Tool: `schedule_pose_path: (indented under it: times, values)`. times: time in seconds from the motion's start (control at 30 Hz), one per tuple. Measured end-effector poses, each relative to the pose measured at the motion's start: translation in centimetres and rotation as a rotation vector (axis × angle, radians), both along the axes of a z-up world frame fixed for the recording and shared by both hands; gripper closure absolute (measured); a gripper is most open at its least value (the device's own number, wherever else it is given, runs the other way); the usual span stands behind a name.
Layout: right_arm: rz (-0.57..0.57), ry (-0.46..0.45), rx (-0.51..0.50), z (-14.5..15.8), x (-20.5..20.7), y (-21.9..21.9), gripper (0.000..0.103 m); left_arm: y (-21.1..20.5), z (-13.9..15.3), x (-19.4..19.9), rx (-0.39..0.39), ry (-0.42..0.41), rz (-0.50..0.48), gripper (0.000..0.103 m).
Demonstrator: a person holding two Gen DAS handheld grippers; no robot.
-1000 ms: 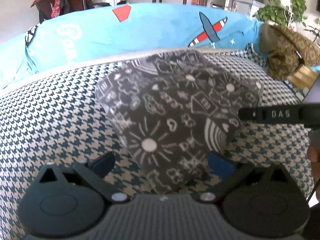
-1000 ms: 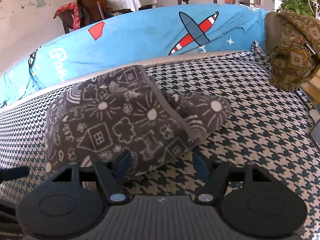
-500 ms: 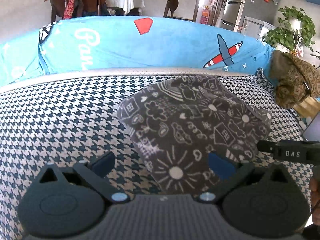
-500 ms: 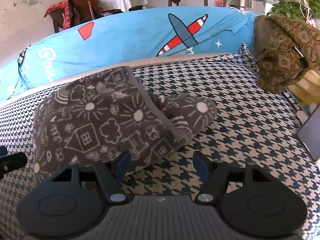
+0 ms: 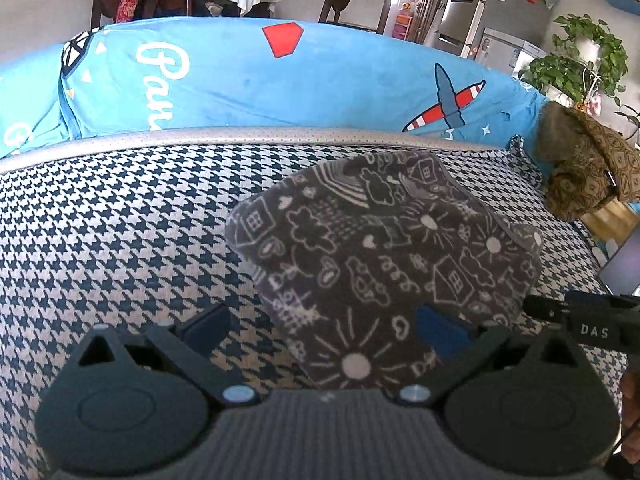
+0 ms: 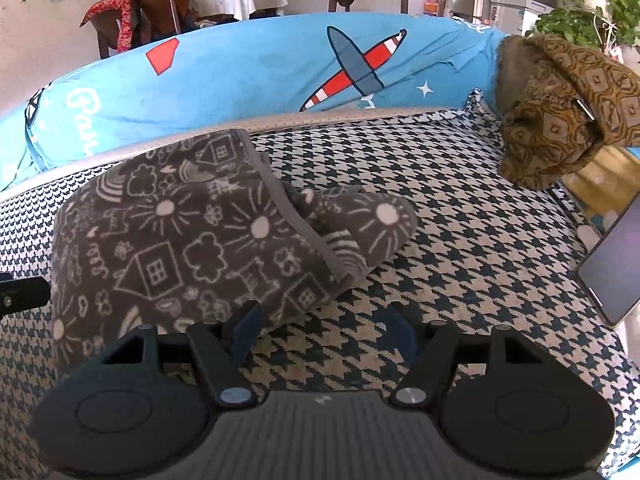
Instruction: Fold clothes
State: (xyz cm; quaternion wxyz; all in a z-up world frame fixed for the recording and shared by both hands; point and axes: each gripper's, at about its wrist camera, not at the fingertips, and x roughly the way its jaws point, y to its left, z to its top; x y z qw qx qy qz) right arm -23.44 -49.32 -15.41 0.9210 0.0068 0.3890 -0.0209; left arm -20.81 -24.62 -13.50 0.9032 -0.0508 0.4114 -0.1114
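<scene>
A folded dark grey garment (image 5: 384,256) with white doodles of suns and houses lies on the houndstooth cushion (image 5: 112,240). My left gripper (image 5: 324,328) hovers open at its near edge, the right fingertip over the cloth, holding nothing. In the right wrist view the same garment (image 6: 208,236) lies as a thick bundle with a rolled part sticking out to the right. My right gripper (image 6: 320,332) is open just in front of its near right corner, over bare cushion (image 6: 480,240). The other gripper's black tip (image 5: 580,316) shows at the right edge of the left view.
A blue cover with a plane print (image 6: 280,68) runs along the back of the cushion. A brown patterned cloth (image 6: 560,108) hangs at the far right. A phone (image 6: 616,264) lies at the cushion's right edge. Chairs and a table stand beyond.
Both grippers have drawn back and up from the garment, which now looks smaller and farther off. The garment lies as it did.
</scene>
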Motion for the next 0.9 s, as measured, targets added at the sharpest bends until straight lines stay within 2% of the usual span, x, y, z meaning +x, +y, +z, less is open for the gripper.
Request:
schedule_pose_path:
  times: [0.2,0.43,0.67,0.8,0.9]
  values:
    - [-0.004,0.003,-0.018,0.0,0.0,0.0,0.034,0.5,-0.3,0.8,-0.037,0.021,0.012,0.0]
    - [0.001,0.012,-0.052,-0.1,0.0,0.2,0.034,0.5,-0.2,1.5,-0.002,0.01,0.0,0.0]
    - [0.006,0.022,-0.056,-0.1,0.1,0.1,0.034,0.9,-0.3,2.3,-0.022,0.022,-0.003,0.0]
    - [0.034,-0.01,0.012,0.9,-0.2,-1.2,0.032,1.3,-0.2,2.7,-0.058,0.033,-0.023,0.0]
    - [0.065,-0.031,0.147,1.6,-0.5,-3.2,0.027,1.8,-0.3,3.3,-0.078,0.05,-0.028,0.0]
